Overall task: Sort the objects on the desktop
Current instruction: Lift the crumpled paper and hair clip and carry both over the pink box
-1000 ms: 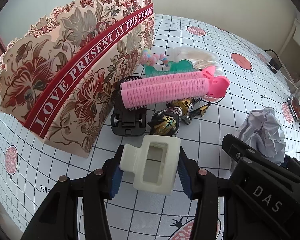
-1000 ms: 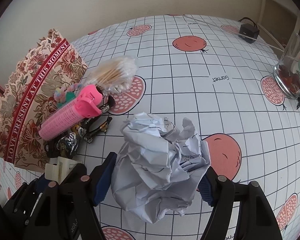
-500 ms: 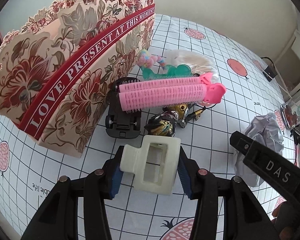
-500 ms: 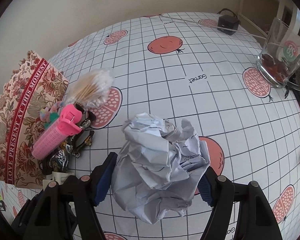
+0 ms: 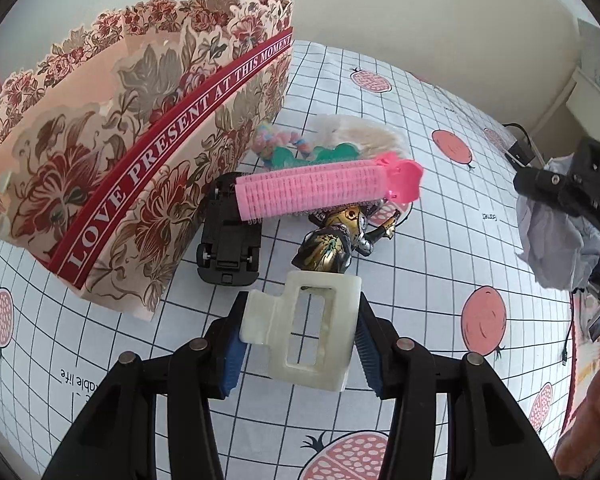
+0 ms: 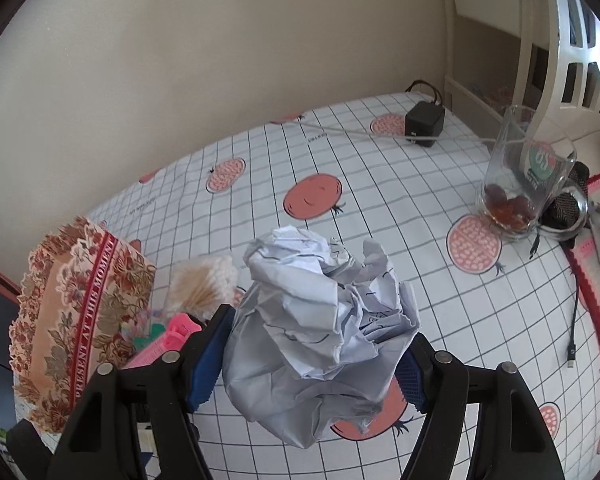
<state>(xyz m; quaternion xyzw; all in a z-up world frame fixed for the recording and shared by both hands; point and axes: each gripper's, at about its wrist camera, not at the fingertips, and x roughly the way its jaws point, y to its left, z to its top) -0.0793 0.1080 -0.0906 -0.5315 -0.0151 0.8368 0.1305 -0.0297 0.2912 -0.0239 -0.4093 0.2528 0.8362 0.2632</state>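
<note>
left gripper point(image 5: 300, 338): jaws clamped on cream hair claw point(image 5: 302, 332), held crosswise between pads | right gripper point(image 6: 306, 364): jaws clamped on crumpled paper ball point(image 6: 320, 336), bulging above them

A white tablecloth point(image 6: 380, 208) with a dark grid and red pomegranate prints covers the desk. Near its far edge sits a black power adapter point(image 6: 424, 122) with a pale cable running past it. A glass mug point(image 6: 520, 184) with a green logo holds dark red fruit at the bottom. Beside it lies a black cable point(image 6: 572, 320), and a beige wall point(image 6: 220, 60) rises behind.
</note>
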